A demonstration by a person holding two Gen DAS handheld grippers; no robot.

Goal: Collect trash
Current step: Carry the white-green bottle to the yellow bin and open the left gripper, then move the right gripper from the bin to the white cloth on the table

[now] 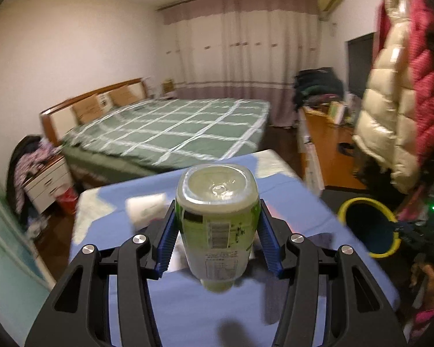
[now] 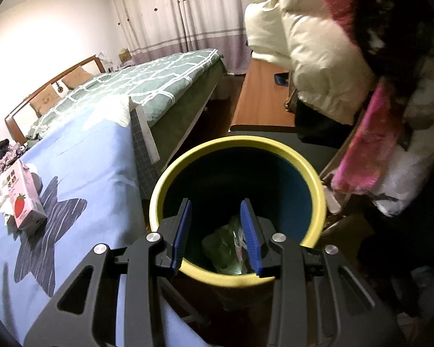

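Here, a clear plastic bottle with a green label is pinched by the left hand-held gripper, its long axis running away from the camera, base foremost, above the blue-clothed bench. The right hand-held gripper is held spread and empty over the yellow-rimmed round bin, just beside the bench edge.

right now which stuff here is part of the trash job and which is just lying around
Part of the job:
- green bottle, held in the left gripper
- yellow-rimmed bin
- pink strawberry carton on the table

Just lying about:
- bed
- puffy coat
- nightstand
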